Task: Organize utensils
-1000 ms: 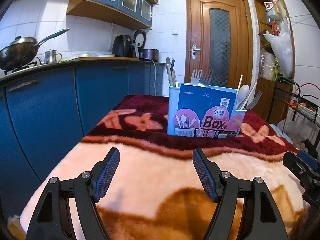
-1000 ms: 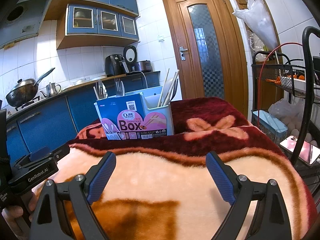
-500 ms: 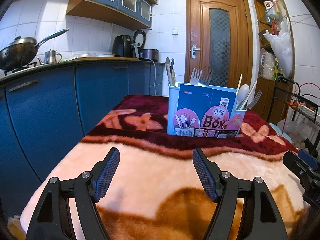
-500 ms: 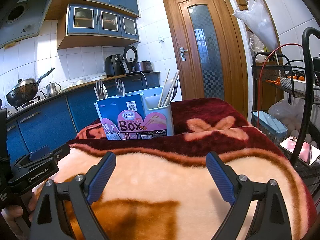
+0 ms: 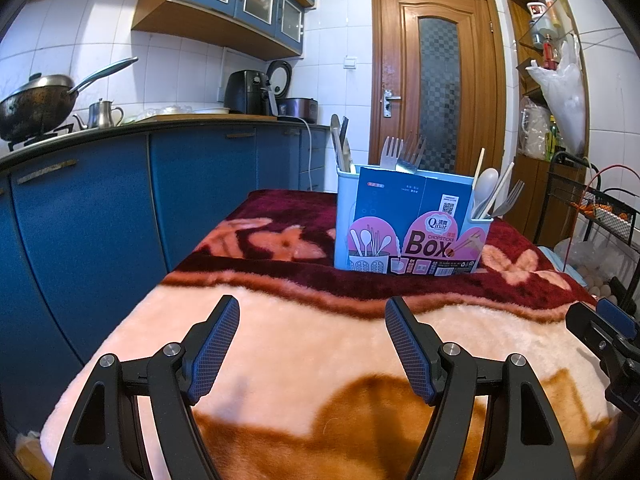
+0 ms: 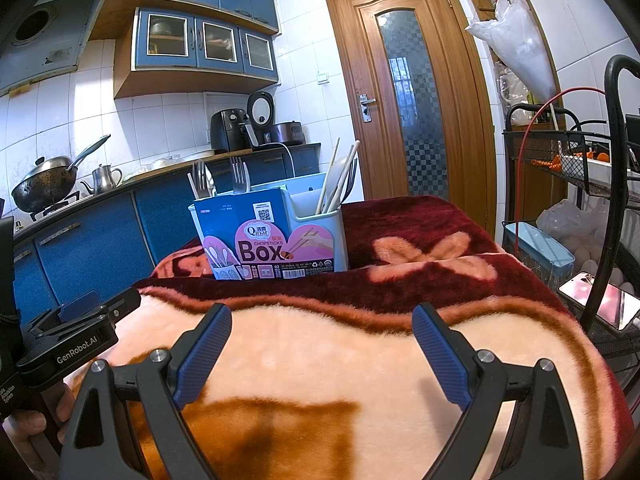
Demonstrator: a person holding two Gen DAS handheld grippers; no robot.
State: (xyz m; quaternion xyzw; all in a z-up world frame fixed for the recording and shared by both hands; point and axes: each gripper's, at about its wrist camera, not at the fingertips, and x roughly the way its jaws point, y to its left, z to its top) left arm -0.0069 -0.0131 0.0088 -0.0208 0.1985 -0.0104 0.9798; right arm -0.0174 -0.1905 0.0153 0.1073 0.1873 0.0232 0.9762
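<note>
The left gripper (image 5: 312, 344) was seen with its jaws spread wide, nothing between them, held low over the peach part of the blanket (image 5: 320, 360). The right gripper (image 6: 322, 350) was likewise found spread apart and empty, above the same blanket. In the left wrist view, part of the right gripper's body was visible at 4 o'clock; in the right wrist view, the left gripper's body, marked "GenRobot.AI", was noted at 8 o'clock.

The utensil holder (image 5: 412, 224), a pale blue compartmented box with a printed card reading "Box" across its front, was observed upright on the dark red band of the blanket, at 12 o'clock from the left gripper and at about 11 o'clock from the right gripper, well apart from both. Forks (image 5: 402, 154) were seen standing in its middle compartment. A white spoon (image 5: 486, 184), chopsticks and another fork were recorded in the compartment at the 3 o'clock end. Utensils at the 9 o'clock end could not be identified with certainty.

A wok (image 5: 38, 106) and a kettle (image 5: 102, 114) were noted on the counter at 10 o'clock.
</note>
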